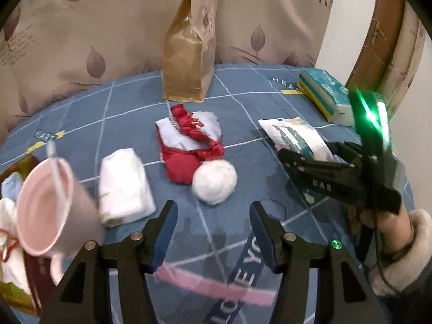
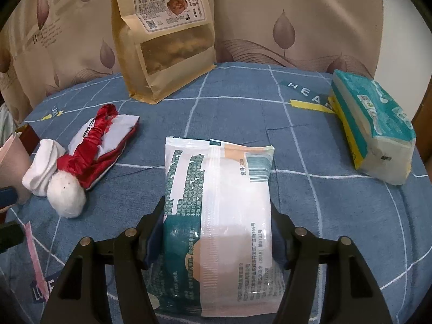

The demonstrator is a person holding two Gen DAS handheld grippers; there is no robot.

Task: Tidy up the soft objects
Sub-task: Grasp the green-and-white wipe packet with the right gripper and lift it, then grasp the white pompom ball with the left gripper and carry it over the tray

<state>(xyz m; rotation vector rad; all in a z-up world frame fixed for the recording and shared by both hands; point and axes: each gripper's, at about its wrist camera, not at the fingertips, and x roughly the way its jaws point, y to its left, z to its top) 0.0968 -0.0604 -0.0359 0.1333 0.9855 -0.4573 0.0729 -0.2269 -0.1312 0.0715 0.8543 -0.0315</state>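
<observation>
The right gripper (image 2: 217, 236) has its two fingers (image 2: 154, 232) pressed against the sides of a white and teal packet (image 2: 218, 216), which lies lengthwise on the blue checked bedsheet (image 2: 324, 189). Toward the left edge of the bed lies a red and white Santa hat (image 2: 97, 145) — its white pompom (image 2: 66, 195) nearest the camera, touching a rolled white sock (image 2: 43, 170). A tall brown paper snack bag (image 2: 164, 35) stands upright at the far edge against the curtain (image 2: 297, 19). A tissue pack (image 2: 375, 124) sits near the right edge, well apart from the packet.

Dim indoor light, fisheye-warped edges, blurred pink cup (image 1: 44, 208), green glare
</observation>
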